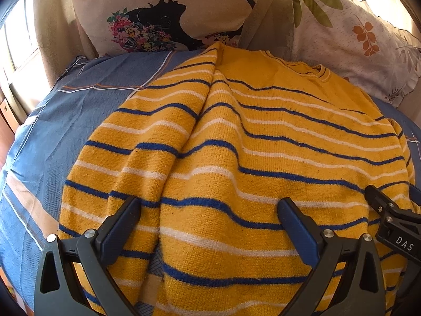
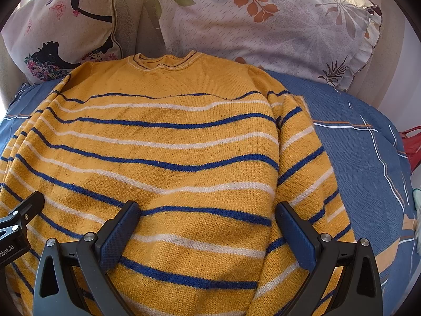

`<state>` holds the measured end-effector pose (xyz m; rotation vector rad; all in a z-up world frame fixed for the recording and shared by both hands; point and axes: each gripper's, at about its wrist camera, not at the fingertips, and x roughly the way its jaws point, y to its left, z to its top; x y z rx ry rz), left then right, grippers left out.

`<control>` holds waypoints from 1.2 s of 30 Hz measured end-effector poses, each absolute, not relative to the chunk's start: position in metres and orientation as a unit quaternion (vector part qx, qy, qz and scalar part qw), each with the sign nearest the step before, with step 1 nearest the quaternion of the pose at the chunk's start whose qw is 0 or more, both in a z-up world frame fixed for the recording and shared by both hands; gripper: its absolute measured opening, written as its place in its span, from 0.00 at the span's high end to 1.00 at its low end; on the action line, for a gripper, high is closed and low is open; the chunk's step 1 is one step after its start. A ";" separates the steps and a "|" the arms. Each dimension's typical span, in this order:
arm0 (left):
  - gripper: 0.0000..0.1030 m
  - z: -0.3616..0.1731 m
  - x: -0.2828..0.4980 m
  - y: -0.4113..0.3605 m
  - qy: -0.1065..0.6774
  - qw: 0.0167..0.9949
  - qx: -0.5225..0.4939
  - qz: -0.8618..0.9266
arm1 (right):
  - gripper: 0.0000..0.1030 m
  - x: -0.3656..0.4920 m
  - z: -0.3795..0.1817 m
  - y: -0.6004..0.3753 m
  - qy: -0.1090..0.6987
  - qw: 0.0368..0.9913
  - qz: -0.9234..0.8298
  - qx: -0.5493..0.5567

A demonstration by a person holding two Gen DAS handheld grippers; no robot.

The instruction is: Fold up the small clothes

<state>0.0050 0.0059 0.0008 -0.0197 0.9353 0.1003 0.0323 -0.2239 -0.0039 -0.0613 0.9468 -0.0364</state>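
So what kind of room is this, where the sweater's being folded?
Probably a bedroom: the yellow striped sweater lies on a bed's blue sheet, with a leaf-print pillow and a floral cushion at its head.

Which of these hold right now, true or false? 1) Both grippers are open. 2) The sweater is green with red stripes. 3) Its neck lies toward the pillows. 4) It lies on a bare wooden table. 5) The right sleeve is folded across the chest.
1) The left gripper and right gripper are open: true.
2) False: the yellow knitted sweater has blue and white stripes.
3) True: its collar lies near the leaf-print pillow and the cream silhouette-print cushion.
4) False: it lies on a blue patterned bedsheet.
5) False: the right sleeve lies beside the body.
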 end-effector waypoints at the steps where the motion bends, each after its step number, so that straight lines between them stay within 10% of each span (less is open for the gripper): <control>1: 0.00 0.001 0.005 0.007 0.450 0.892 -0.011 0.047 | 0.00 0.032 -0.004 -0.224 0.456 0.889 -0.018 -0.030; 36: 0.04 0.017 -0.006 0.002 0.440 0.897 0.006 0.032 | 0.00 0.027 0.000 -0.237 0.463 0.884 0.057 -0.025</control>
